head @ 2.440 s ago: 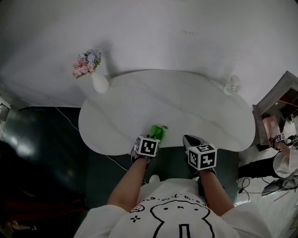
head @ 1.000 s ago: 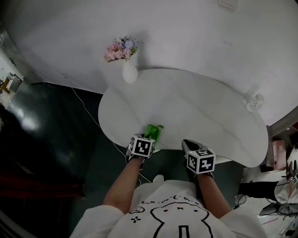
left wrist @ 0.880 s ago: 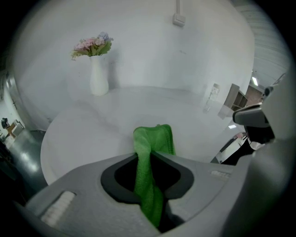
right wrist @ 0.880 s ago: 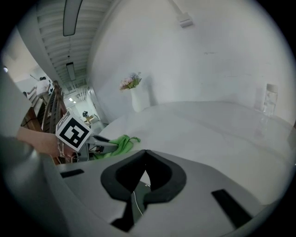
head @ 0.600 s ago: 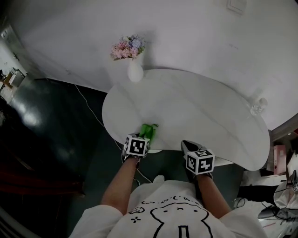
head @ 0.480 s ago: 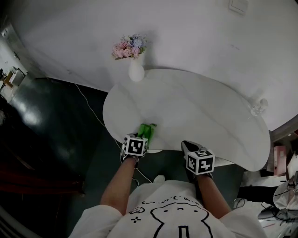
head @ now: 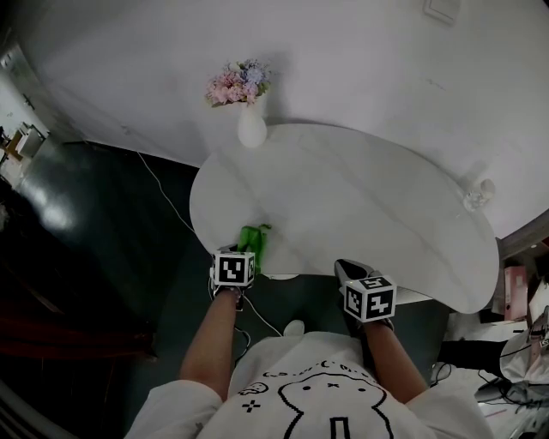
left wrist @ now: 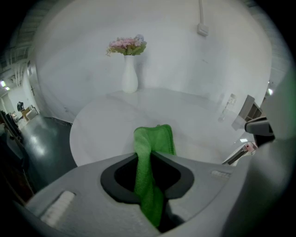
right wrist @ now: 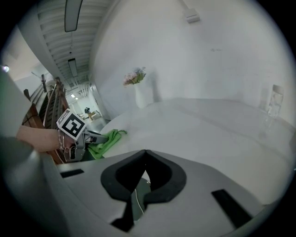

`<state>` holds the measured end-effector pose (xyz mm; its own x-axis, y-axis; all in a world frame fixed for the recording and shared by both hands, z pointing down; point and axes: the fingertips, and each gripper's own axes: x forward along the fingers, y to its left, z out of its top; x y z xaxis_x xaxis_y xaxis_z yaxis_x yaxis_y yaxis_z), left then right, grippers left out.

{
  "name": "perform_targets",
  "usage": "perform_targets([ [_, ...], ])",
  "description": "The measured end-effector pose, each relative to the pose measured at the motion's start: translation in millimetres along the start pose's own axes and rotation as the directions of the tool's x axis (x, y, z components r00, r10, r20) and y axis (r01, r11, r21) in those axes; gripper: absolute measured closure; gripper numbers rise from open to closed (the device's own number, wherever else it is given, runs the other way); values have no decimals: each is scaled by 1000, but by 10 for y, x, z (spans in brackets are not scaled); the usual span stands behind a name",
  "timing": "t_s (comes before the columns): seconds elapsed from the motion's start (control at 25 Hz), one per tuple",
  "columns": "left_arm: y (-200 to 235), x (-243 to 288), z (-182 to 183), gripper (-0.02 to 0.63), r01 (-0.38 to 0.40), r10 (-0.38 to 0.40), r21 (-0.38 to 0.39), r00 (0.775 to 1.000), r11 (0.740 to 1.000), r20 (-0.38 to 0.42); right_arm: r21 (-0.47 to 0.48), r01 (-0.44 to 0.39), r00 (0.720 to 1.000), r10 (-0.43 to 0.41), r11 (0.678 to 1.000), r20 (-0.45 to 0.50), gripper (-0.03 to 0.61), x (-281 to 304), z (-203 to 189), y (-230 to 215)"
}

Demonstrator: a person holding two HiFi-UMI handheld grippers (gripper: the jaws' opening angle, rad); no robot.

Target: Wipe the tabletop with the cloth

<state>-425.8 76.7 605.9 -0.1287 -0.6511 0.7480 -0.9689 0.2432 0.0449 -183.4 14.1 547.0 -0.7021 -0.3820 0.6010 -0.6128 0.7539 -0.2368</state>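
Item 1: white vase (head: 251,130), standing upright, holding a bunch of pink and lilac flowers (head: 238,84) that is spreading above its neck.

Item 2: clear glass (head: 479,194), standing well to the right of the vase, close to the wall.

Item 3: white wall (head: 343,60), rising directly behind the vase; a pale wall plate (head: 443,9) is sitting high on it, up and to the right of the vase.

Item 4: dark glossy floor (head: 86,231), lying left of and below the vase; a thin white cable (head: 158,184) is running across it.
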Motion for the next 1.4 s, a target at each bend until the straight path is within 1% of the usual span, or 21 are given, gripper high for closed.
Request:
perform_targets([
  [0.32, 293, -97, -79, 541, -43, 43, -36, 999, 998, 18, -18, 9, 1000, -10, 1000, -26, 577, -18, -57, 2],
  [0.52, 423, -127, -123, 541, -69, 71, -73, 997, 995, 34, -37, 25, 998, -27, 999, -51, 577, -31, -87, -28],
  [0.64, 465, -128, -148, 541, -63, 67, -100, 997, 993, 33, -63, 50, 996, -54, 997, -65, 577, -88, -54, -90],
  [0.8, 467, -124, -124, 543, -42, 49, -128, 998, 991, 48, -74, 89, 995, -92, 993, -39, 577, -197, 94, -226],
  [0.96, 428, -176, -31, 551, -33, 40, -106, 997, 994, 71, -59, 127, 992, -127, 990, 0, 577, -356, 246, -314],
  [1.08, 373, -257, 112, 552, -16, 24, -85, 994, 996, 103, -49, 152, 988, -152, 987, 22, 577, -450, 336, -359],
  [1.16, 299, -311, 232, 554, 7, 2, -68, 991, 998, 131, -50, 174, 984, -172, 984, 35, 577, -514, 384, -395],
  [1.32, 111, -402, 464, 554, 49, -48, -3, 982, 999, 182, -42, 208, 977, -205, 977, 61, 577, -627, 447, -447],
  [1.4, -2, -445, 573, 554, 72, -74, 17, 976, 997, 205, -43, 219, 974, -216, 975, 65, 577, -678, 456, -480],
])
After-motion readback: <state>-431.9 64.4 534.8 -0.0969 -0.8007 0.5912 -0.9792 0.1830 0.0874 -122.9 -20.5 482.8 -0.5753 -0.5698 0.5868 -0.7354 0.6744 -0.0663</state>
